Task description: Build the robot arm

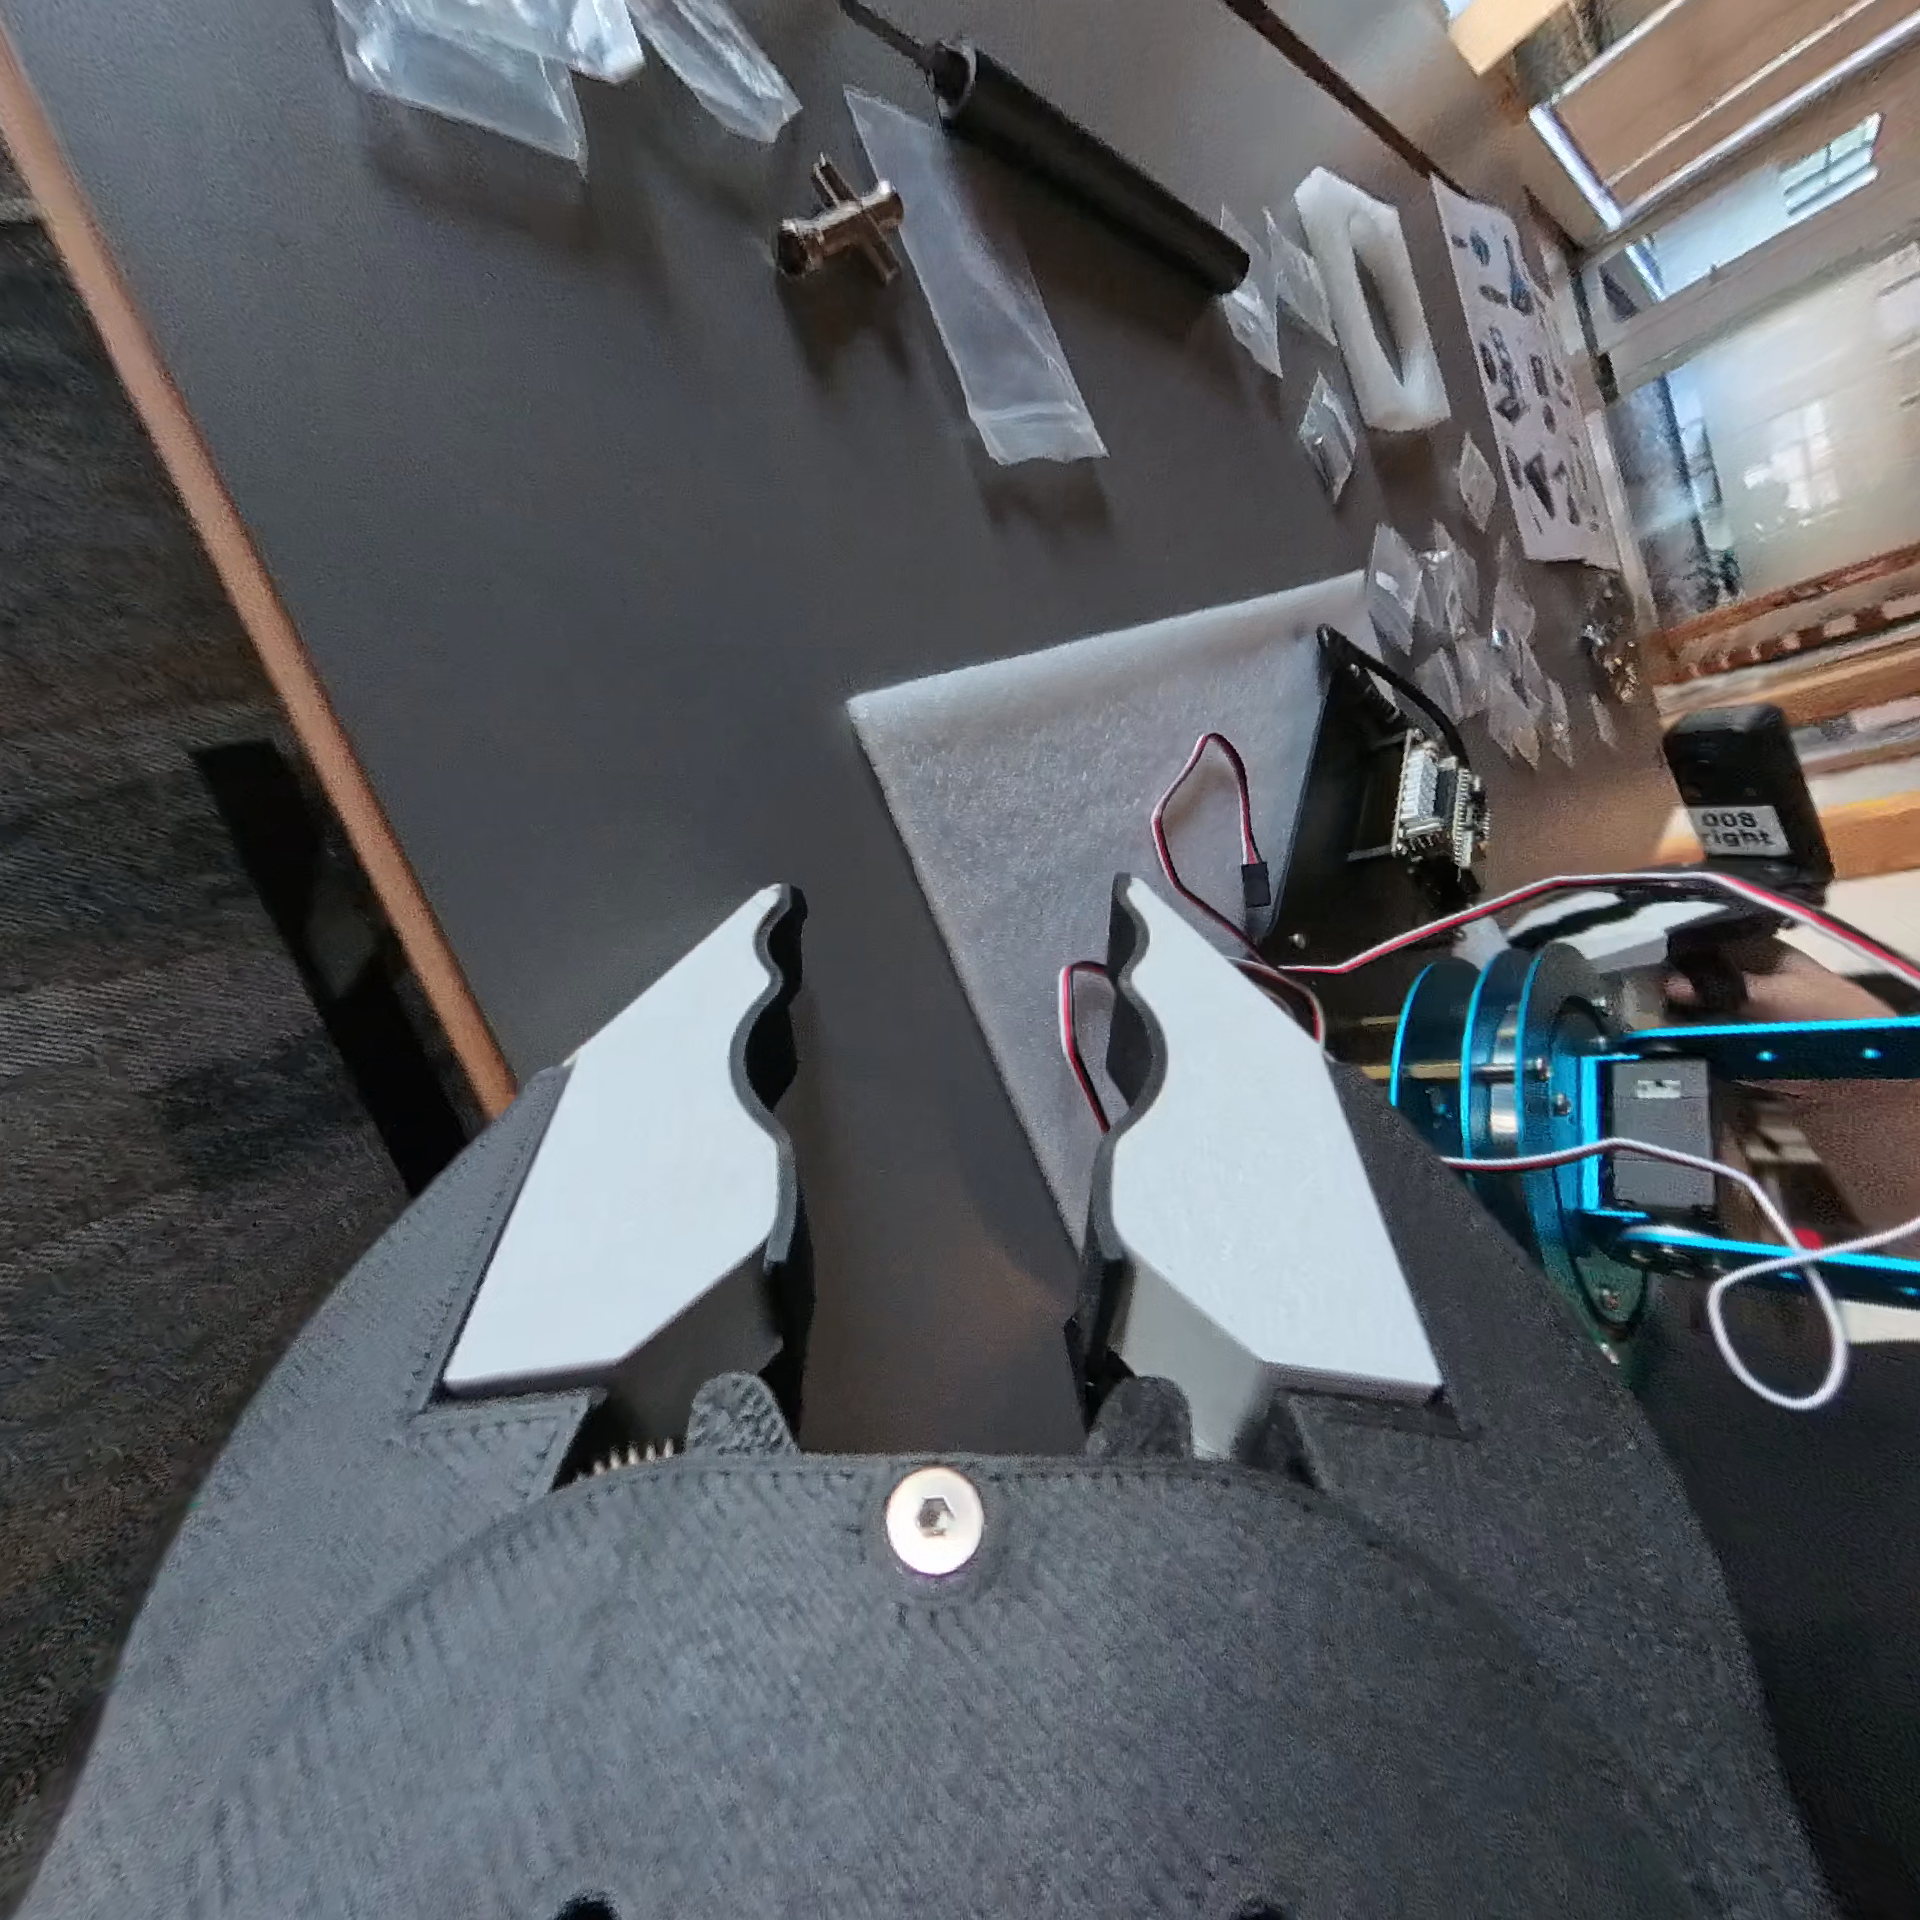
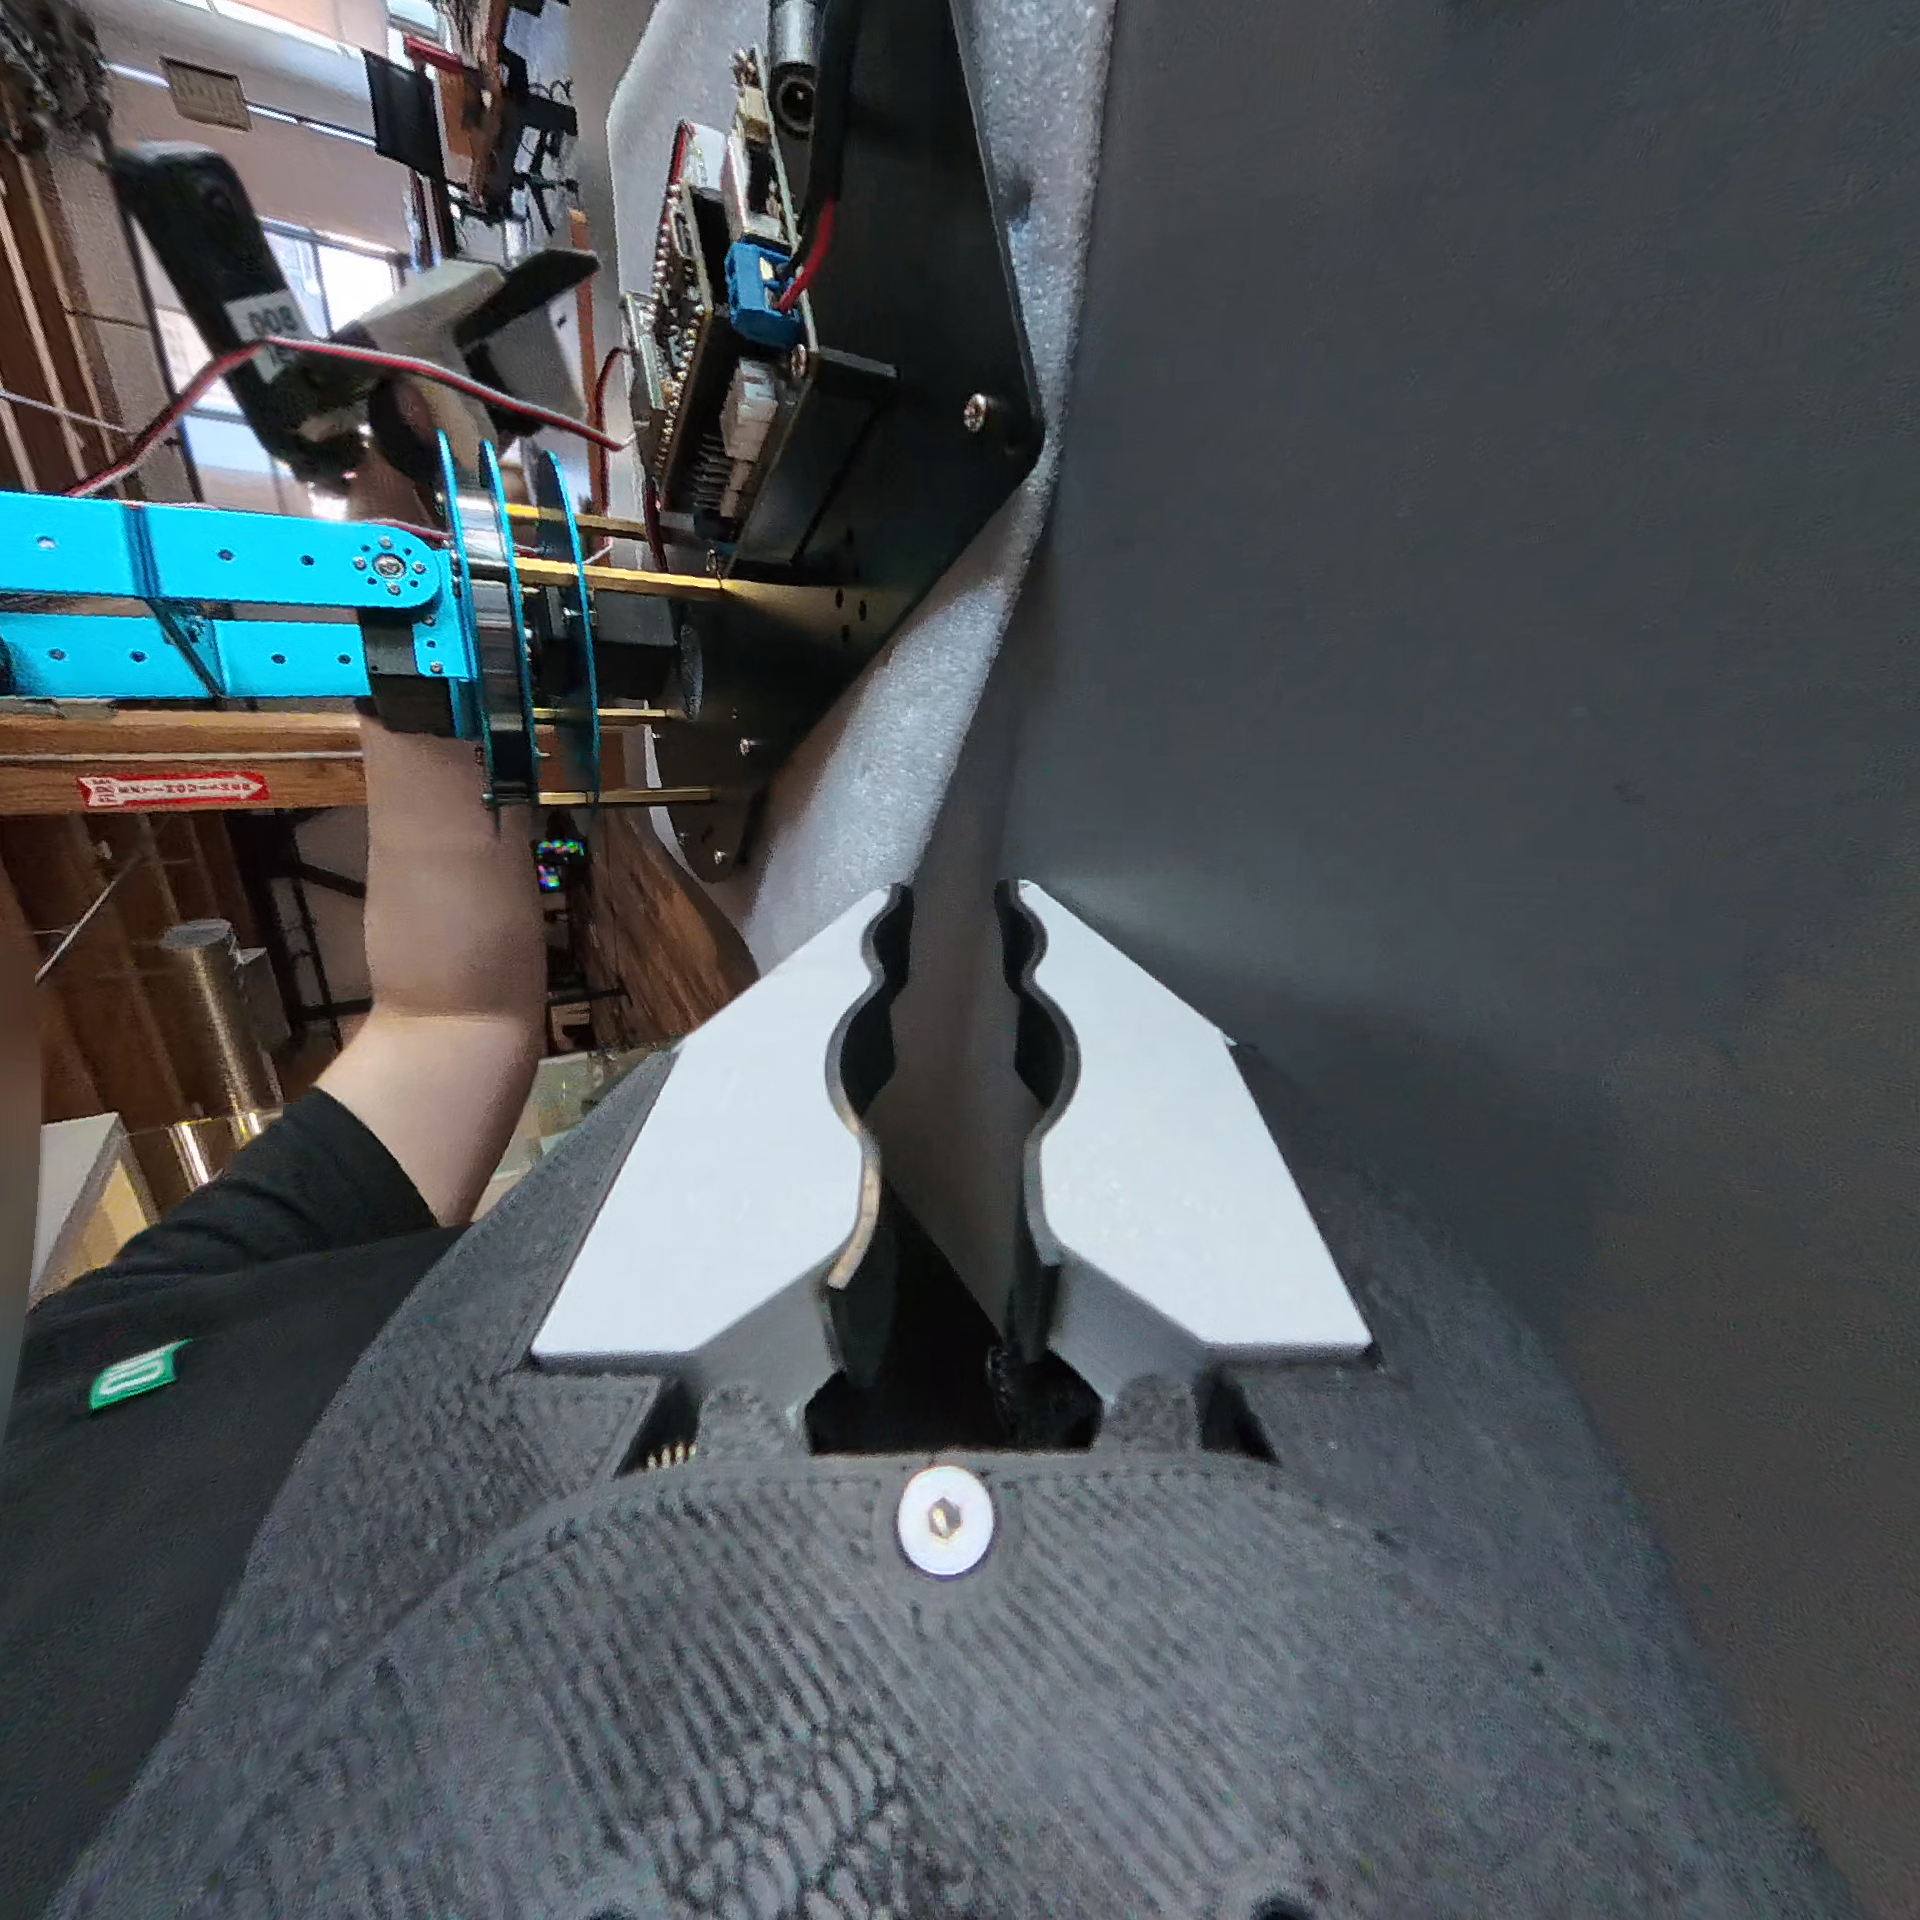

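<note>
My left gripper (image 1: 951, 902) is open and empty, over the dark table (image 1: 582, 540) just left of a grey foam pad (image 1: 1039, 758). Its right fingertip is next to a red, white and black servo wire (image 1: 1174, 821) lying on the pad. A black base plate with a circuit board (image 1: 1434, 800) stands on the pad, joined to a blue metal arm kit (image 1: 1507, 1081). My right gripper (image 2: 956, 891) is open by a narrow gap and empty, at the foam pad's edge (image 2: 914, 727), pointing toward the base plate (image 2: 935, 343) and blue arm (image 2: 208, 603).
Clear bags (image 1: 468, 73), a metal cross fitting (image 1: 842, 234), a black cylinder (image 1: 1081, 177), a white foam frame (image 1: 1371, 301), a printed sheet (image 1: 1527, 364) and several small part bags (image 1: 1455, 623) lie beyond. The table's wooden edge (image 1: 239, 582) runs left. A forearm (image 2: 447, 935) reaches behind the blue arm. Tip to tip, the grippers are about 35 cm apart.
</note>
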A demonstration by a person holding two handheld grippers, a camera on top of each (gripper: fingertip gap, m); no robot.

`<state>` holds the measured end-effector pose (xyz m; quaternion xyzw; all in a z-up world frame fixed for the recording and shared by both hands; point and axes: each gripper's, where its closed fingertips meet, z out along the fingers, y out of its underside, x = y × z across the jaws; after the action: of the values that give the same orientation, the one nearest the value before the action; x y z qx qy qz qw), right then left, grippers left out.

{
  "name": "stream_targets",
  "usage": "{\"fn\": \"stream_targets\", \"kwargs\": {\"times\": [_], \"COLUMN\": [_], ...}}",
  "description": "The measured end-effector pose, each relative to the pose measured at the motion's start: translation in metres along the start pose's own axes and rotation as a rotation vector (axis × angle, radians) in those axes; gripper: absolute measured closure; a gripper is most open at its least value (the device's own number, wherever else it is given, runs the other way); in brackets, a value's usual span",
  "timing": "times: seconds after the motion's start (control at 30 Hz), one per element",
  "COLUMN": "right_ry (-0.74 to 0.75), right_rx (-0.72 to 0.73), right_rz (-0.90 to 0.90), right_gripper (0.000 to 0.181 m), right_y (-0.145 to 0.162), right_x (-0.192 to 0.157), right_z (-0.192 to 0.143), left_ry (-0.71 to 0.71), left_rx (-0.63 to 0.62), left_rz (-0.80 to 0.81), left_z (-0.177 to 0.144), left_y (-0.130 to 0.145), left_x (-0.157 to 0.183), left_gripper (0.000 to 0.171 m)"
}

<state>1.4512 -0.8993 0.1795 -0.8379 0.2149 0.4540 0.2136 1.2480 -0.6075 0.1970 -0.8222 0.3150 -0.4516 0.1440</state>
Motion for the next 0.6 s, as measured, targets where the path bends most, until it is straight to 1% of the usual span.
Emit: {"fn": "stream_targets", "kwargs": {"times": [0.07, 0.13, 0.17, 0.23, 0.33, 0.37, 0.43, 0.47, 0.53, 0.6], "right_ry": [-0.048, -0.1, -0.107, -0.083, -0.087, -0.105, -0.123, -0.113, -0.116, -0.157], "right_rx": [0.039, 0.082, 0.098, 0.108, 0.062, 0.044, 0.017, 0.005, -0.009, 0.0], "right_rz": [0.027, 0.072, 0.078, 0.062, 0.055, 0.069, 0.077, 0.079, 0.083, 0.085], "right_gripper": [0.164, 0.161, 0.159, 0.154, 0.147, 0.148, 0.155, 0.156, 0.156, 0.155], "right_y": [-0.003, -0.007, -0.008, -0.005, 0.007, 0.012, 0.021, 0.024, 0.026, 0.021], "right_x": [-0.008, -0.015, -0.016, -0.013, -0.015, -0.019, -0.023, -0.022, -0.023, -0.029], "right_z": [0.001, 0.0, 0.0, 0.0, 0.003, 0.006, 0.014, 0.019, 0.025, 0.024], "left_ry": [0.038, 0.034, 0.03, 0.065, 0.129, 0.117, 0.124, 0.142, 0.169, 0.11], "left_rx": [-0.051, -0.058, -0.062, -0.083, -0.12, -0.118, -0.132, -0.133, -0.141, -0.113], "left_rz": [-0.036, -0.05, -0.053, -0.075, -0.116, -0.107, -0.092, -0.11, -0.133, -0.082], "left_z": [0.007, 0.011, 0.013, 0.02, 0.031, 0.032, 0.033, 0.033, 0.029, 0.023], "left_y": [0.001, -0.004, -0.007, -0.009, -0.007, -0.007, -0.005, -0.005, -0.003, -0.003], "left_x": [0.003, 0.001, -0.001, 0.003, 0.012, 0.011, 0.011, 0.012, 0.015, 0.006], "left_gripper": [0.115, 0.117, 0.119, 0.121, 0.128, 0.132, 0.137, 0.136, 0.129, 0.13]}}
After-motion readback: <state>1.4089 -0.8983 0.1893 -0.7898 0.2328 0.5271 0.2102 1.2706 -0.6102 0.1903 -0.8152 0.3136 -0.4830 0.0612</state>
